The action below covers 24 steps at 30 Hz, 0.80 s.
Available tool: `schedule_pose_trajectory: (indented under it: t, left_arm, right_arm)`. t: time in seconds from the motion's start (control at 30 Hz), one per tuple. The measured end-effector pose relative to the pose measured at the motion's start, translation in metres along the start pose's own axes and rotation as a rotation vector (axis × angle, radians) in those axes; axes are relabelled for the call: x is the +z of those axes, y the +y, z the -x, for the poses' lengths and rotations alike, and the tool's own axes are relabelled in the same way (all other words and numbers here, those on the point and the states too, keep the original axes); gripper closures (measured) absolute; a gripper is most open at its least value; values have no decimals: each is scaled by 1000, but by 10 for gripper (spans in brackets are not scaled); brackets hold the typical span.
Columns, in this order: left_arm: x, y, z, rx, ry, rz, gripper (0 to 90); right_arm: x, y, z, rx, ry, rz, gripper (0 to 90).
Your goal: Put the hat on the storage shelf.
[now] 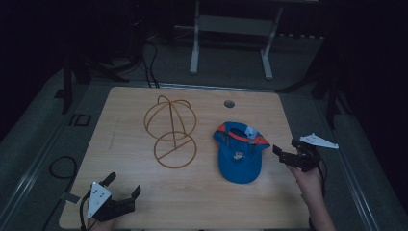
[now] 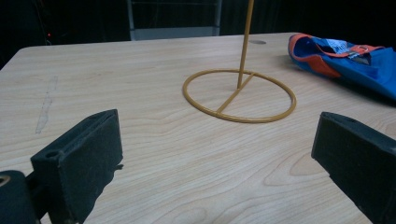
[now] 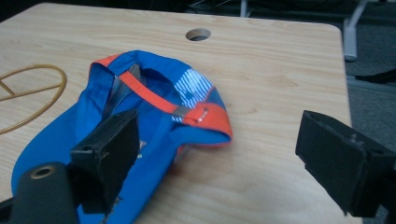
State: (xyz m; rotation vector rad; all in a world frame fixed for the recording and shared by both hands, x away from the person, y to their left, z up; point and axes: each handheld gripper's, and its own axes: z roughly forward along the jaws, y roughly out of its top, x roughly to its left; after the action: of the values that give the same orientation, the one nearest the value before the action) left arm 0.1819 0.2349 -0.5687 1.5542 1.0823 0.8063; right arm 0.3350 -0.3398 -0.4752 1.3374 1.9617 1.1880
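A blue cap (image 1: pixel 238 153) with orange trim and an orange back strap lies flat on the wooden table (image 1: pixel 130 106), right of centre. Left of it stands a yellow wire hat stand (image 1: pixel 172 129) with a ring base and a rounded top. My left gripper (image 1: pixel 124 186) rests open at the table's front left corner; in its own view the stand's ring base (image 2: pixel 239 95) lies ahead and the cap (image 2: pixel 348 58) is off to the right. My right gripper (image 1: pixel 286 148) is open just right of the cap, whose strap (image 3: pixel 161 99) faces it, with nothing between the jaws.
A round cable hole (image 1: pixel 229 103) sits near the table's far edge. Beyond the table a white metal frame (image 1: pixel 231 33) stands on the dark floor. Cables (image 1: pixel 62 167) lie on the floor to the left. Bare wood stretches across the front middle of the table.
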Motion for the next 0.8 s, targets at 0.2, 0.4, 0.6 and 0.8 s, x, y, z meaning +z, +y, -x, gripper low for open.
schedule_pose_trajectory:
  t: [0.2, 0.4, 0.6, 0.8]
  left_arm:
    - [-1, 3, 1, -52, -8, -40, 23]
    - [-2, 8, 4, -56, -3, -80, 23]
    - [-3, 9, 6, -24, -14, -98, 23]
    - [-4, 9, 8, -14, -31, -100, 23]
  right_arm:
    - [27, 14, -7, -69, 41, -38, 228]
    - [45, 22, -10, -105, 48, -45, 308]
    - [69, 32, -11, -120, 58, -67, 317]
    - [91, 36, -11, -143, 57, -98, 380]
